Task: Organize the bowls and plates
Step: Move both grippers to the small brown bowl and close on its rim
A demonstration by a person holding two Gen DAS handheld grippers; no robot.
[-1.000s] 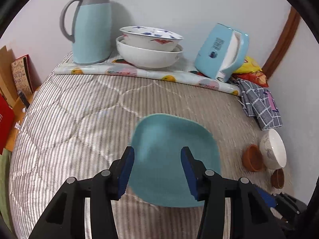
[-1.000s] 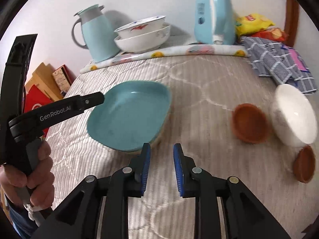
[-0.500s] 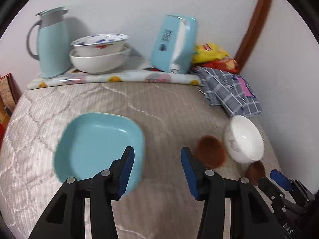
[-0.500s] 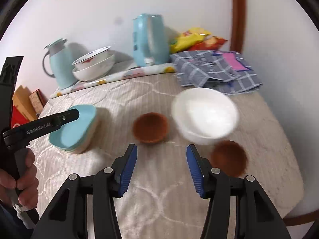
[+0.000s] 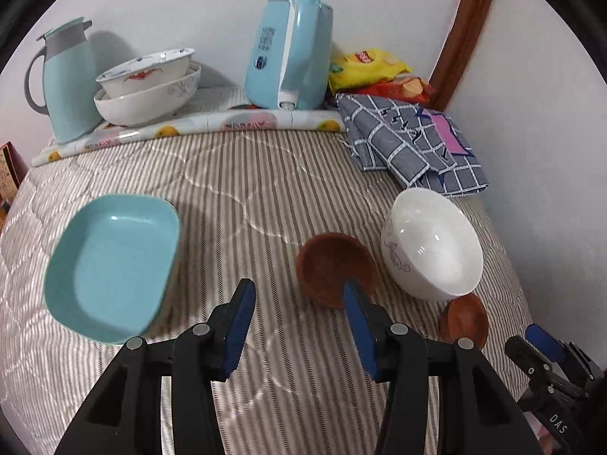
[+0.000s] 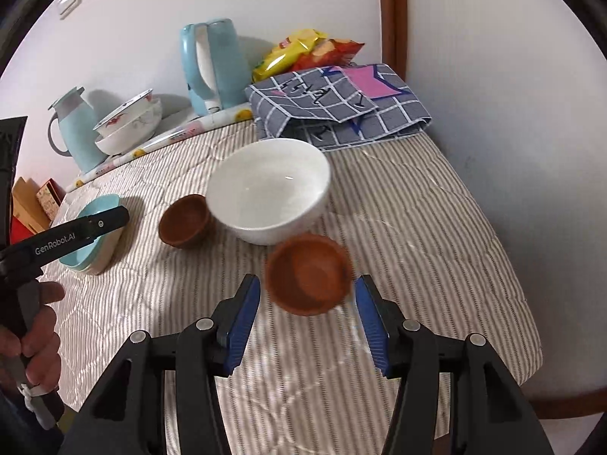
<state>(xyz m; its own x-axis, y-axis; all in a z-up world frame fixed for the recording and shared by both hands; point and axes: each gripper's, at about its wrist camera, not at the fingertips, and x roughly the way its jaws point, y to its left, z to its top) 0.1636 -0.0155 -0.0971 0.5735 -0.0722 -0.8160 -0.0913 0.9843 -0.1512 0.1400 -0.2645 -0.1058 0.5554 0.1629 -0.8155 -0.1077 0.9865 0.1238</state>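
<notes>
A teal square plate [image 5: 112,265] lies at the left on the striped quilted table cover. Right of it stand a small brown bowl [image 5: 334,269], a white bowl [image 5: 432,242] and a second small brown bowl [image 5: 464,320]. My left gripper [image 5: 299,303] is open with nothing between its jaws; its right finger overlaps the first brown bowl's near rim. My right gripper [image 6: 307,303] is open just short of the nearer brown bowl [image 6: 307,273], without touching it. Behind that bowl sit the white bowl [image 6: 269,189] and the other brown bowl [image 6: 184,220]. The teal plate [image 6: 95,235] is at far left.
Two large patterned bowls [image 5: 148,87] are stacked at the back beside a teal jug [image 5: 66,79] and a blue kettle [image 5: 292,53]. A checked cloth [image 5: 409,144] and snack bags [image 5: 368,68] fill the back right corner. A wall closes the right side. A hand [image 6: 38,337] grips the left tool.
Both grippers have swung to the right. The teal plate slid from under the left fingers to the left. The right jaws widened, and a brown bowl now sits just ahead of them.
</notes>
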